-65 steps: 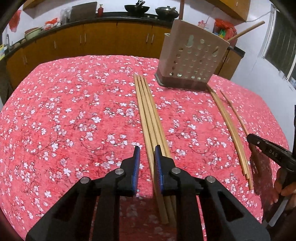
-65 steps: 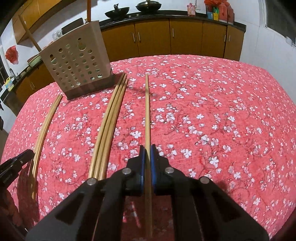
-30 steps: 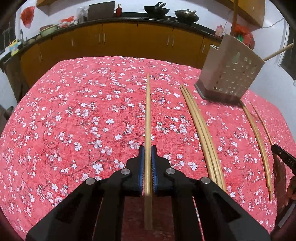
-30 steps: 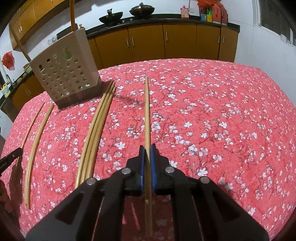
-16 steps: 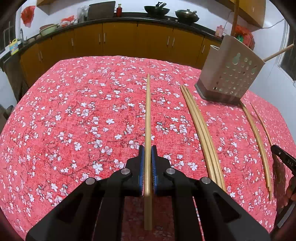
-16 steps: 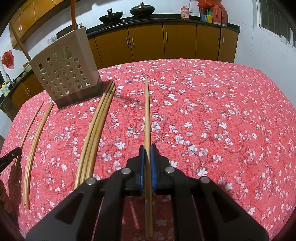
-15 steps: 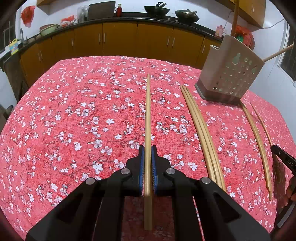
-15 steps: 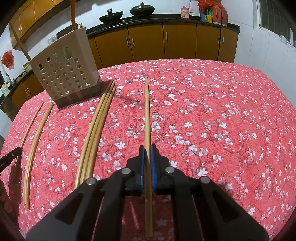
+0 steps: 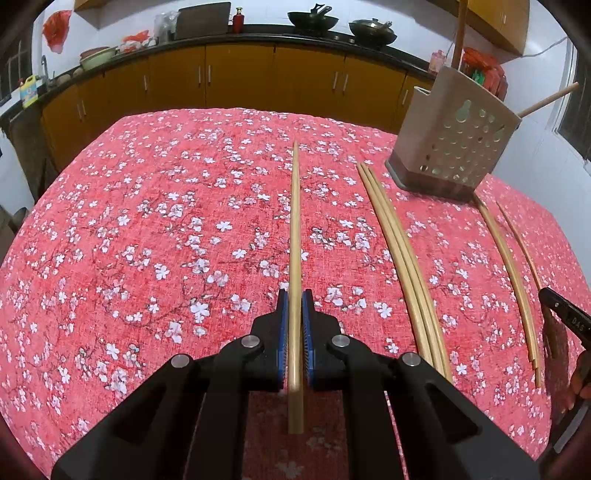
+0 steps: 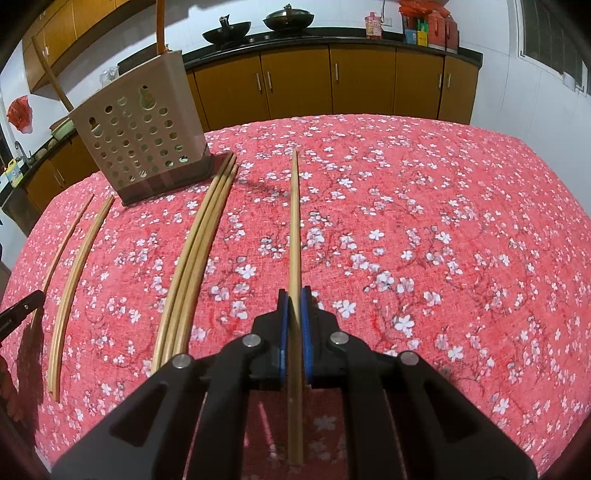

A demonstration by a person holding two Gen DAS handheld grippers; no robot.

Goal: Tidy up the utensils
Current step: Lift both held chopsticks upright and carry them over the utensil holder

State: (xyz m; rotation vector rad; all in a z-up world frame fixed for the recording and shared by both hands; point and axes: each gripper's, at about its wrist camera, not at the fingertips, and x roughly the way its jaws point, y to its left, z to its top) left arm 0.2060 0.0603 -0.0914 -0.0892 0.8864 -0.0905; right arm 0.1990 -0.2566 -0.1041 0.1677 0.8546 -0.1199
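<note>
A long wooden chopstick [image 9: 295, 236] is pinched between the blue-padded fingers [image 9: 283, 332] of the left gripper [image 9: 295, 306], its long axis running straight away from the camera along the fingers, the far end tapering toward the cabinets and the blunt near end projecting back past the pads; a second chopstick [image 10: 294, 229] of the same pale, smooth, round-sectioned wood is clamped in the same way by the fingers [image 10: 282, 332] of the right gripper [image 10: 294, 302], and it too is pointed forward and away, its far tip narrowed to a point; both sticks are carried over the worktop [image 9: 147, 229], which is covered by a coarse-woven red cloth printed with small white blossoms; a bundle of three chopsticks [image 9: 402, 258] is seen lying on the cloth just beside the held stick, their long axes roughly parallel to it and their far ends near the foot of the holder; further chopsticks [image 9: 506, 266] are laid well apart toward the cloth's edge, likewise lengthwise; the utensil holder [image 10: 140, 136] is shown as a beige plastic box with tapered walls pierced by rows of round holes, set on a darker brown base, and two wooden handles are seen standing out of its top at differing slants; brown cabinet fronts [image 10: 295, 81] and dark woks [image 9: 314, 18] are visible behind.
</note>
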